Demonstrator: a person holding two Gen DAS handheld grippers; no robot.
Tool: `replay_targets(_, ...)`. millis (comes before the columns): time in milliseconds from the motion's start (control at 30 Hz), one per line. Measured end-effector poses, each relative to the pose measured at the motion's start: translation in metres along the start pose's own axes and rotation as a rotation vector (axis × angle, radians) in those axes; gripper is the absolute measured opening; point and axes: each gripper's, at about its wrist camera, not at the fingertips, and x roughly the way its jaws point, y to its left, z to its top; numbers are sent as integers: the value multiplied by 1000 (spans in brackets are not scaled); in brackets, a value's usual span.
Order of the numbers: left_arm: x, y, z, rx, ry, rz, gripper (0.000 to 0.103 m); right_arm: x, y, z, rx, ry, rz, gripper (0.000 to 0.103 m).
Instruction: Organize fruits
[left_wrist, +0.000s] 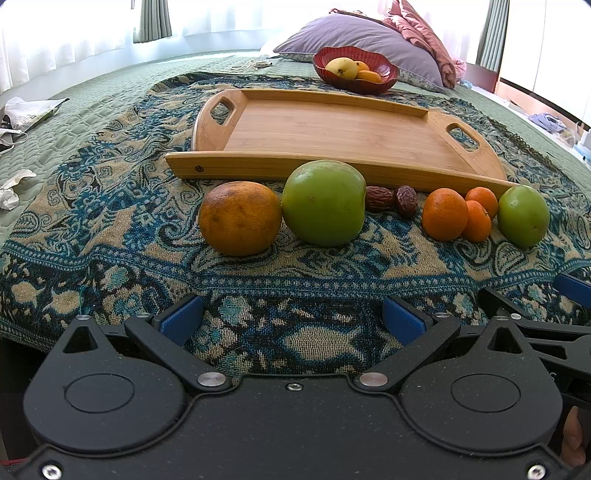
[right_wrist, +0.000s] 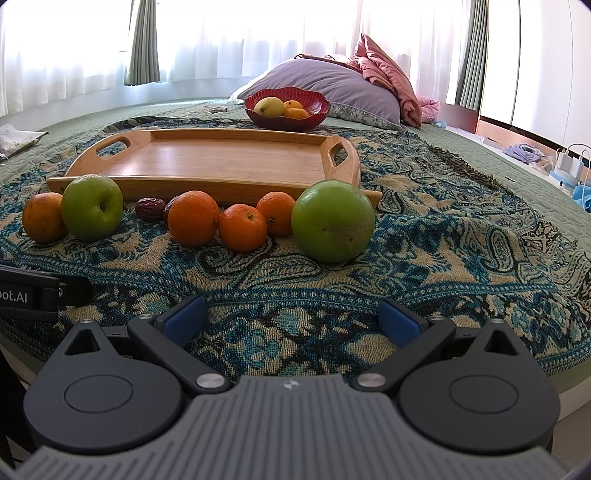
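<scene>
While both tongs hover low over the patterned blanket, I read this:
Left tongs: spread wide; gripping nothing
Right tongs: spread wide too; gripping nothing
Fruit row: dull orange, big green apple, two dates, three mandarins, second green apple; all just before the wooden tray
Red bowl: beyond the tray; holds yellow and orange fruit

bed: green quilt | window: bright, white sheers | curtains: green
</scene>
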Motion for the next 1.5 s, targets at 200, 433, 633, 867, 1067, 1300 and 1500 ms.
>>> replay_targets(200,0,0,0,0,0,0,103,0,0,0,0,0,0,103)
replay_targets(433,0,0,0,0,0,0,103,0,0,0,0,-1,0,103)
replay_targets(633,0,0,0,0,0,0,103,-1,0,-1,0,-2,0,103)
replay_targets(867,0,0,0,0,0,1,103,-1,0,-1,-1,-3,0,103)
replay_targets(1067,0,0,0,0,0,0,103,-1,0,-1,-1,-4,-1,103)
replay_targets(1300,0,0,0,-1,-1,1,103,-1,0,-2,-1,-5,0,103)
replay_targets(1500,3,-2,7,-2,25,12,103,0,-1,-3,-1,-14,3,103)
